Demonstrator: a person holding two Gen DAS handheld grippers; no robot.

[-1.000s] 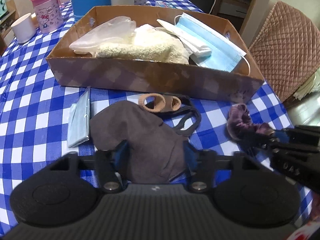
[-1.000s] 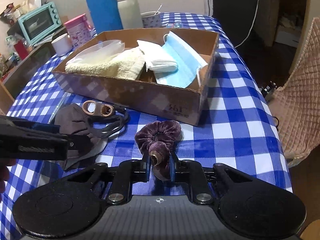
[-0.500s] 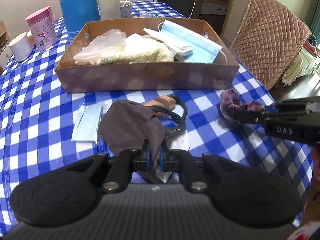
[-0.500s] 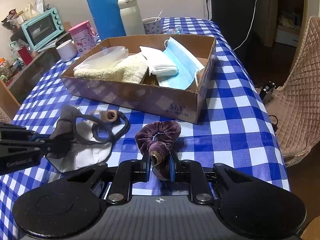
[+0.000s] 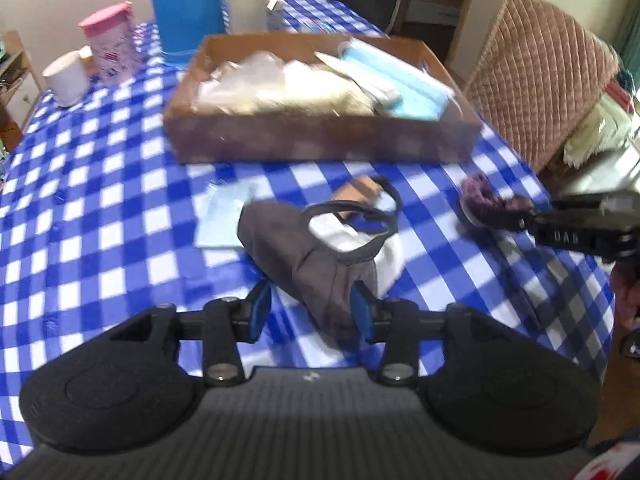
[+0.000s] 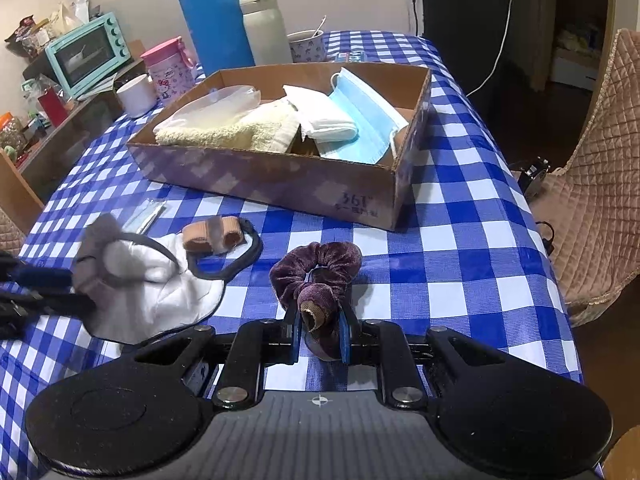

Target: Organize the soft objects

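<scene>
So the right gripper (image 6: 320,336) is pinching the purple velvet scrunchie (image 6: 318,276) by its near edge, the rest of the ring lying just above the fingers in the lower middle of the right wrist view. The left gripper (image 5: 308,312) has its jaws spread wide; the grey cloth mask (image 5: 308,256) is lying between them in the centre of the left wrist view, only the right pad looking like it's touching fabric, so I'd call that one released, not gripping.

If the plan is dropping both into the cardboard box (image 6: 280,184) in the upper middle, I'd lift the scrunchie straight up and clear the near wall before letting go. For the mask, I'm thinking bite the thick folded body, not the thin ear loops (image 6: 228,264), since those would probably just stretch and let it dangle.

Texture-wise: the scrunchie is looking plush and bunched, the mask is limp with a white lining showing. There's also a tan ribbed band (image 6: 212,236) sitting on the checked tablecloth (image 6: 460,240), plus a flat pale blue packet (image 5: 224,220) at centre left. The box is already holding a fluffy cream towel (image 6: 228,132) and a pleated blue surgical mask (image 6: 364,120).
</scene>
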